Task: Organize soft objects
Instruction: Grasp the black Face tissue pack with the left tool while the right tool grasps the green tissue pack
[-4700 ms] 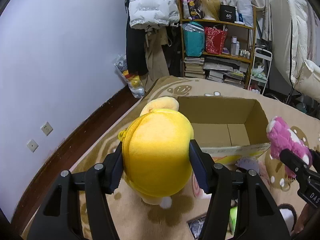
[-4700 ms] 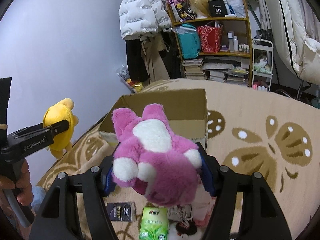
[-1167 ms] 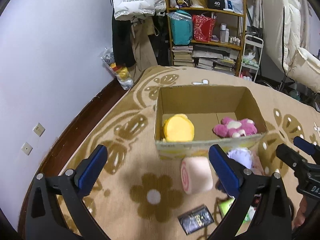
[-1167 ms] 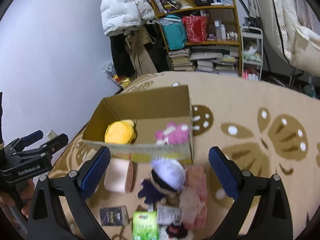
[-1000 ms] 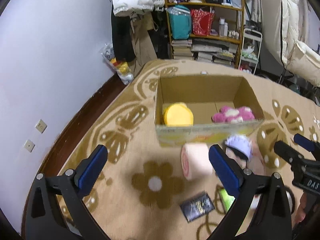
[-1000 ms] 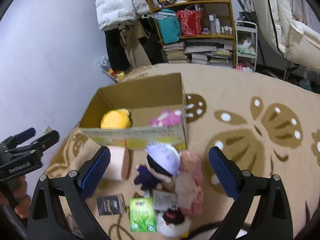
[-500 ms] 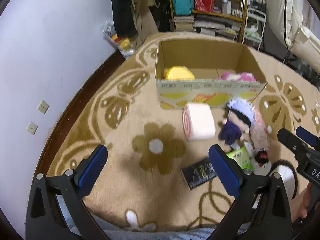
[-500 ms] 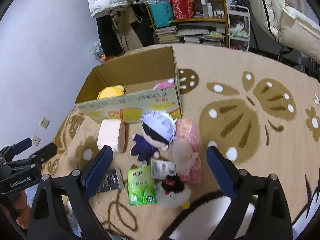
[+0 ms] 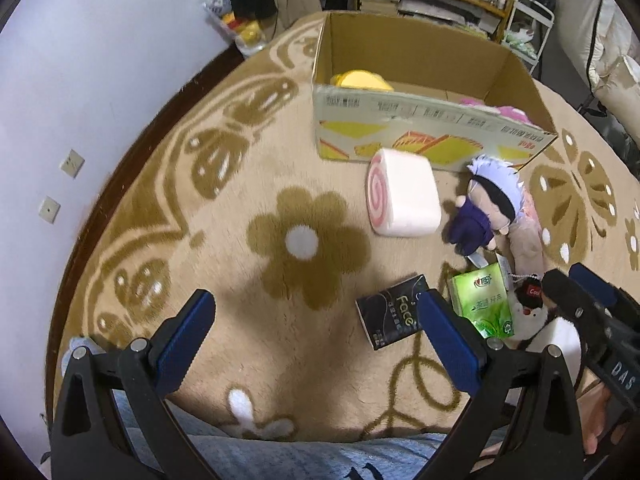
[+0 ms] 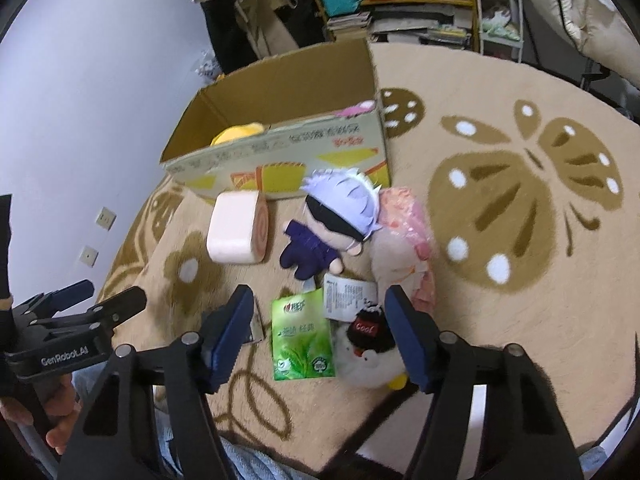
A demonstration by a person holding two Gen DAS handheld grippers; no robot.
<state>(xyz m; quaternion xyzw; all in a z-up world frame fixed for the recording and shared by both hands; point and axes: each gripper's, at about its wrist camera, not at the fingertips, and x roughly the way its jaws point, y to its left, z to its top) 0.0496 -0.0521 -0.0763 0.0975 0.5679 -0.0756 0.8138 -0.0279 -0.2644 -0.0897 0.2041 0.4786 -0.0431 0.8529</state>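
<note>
Soft white penguin plush in a black "Cool" cap (image 10: 370, 350) lies between my right gripper (image 10: 320, 334)'s blue pads, which have just been narrowing but are not yet pressing; green tissue pack (image 10: 302, 340) sits at nine o'clock. My left gripper (image 9: 316, 336) gapes empty. Open cardboard box (image 10: 280, 152) at twelve o'clock awaits, I judge.

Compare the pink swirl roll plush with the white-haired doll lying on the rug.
The pink swirl roll plush is a plain pale block with a spiral on its end; the white-haired doll is a figure with a head, dark eye band and purple clothes. The roll lies alone on the rug; the doll leans against a pink plush. Both lie outside the cardboard box, just in front of it.
</note>
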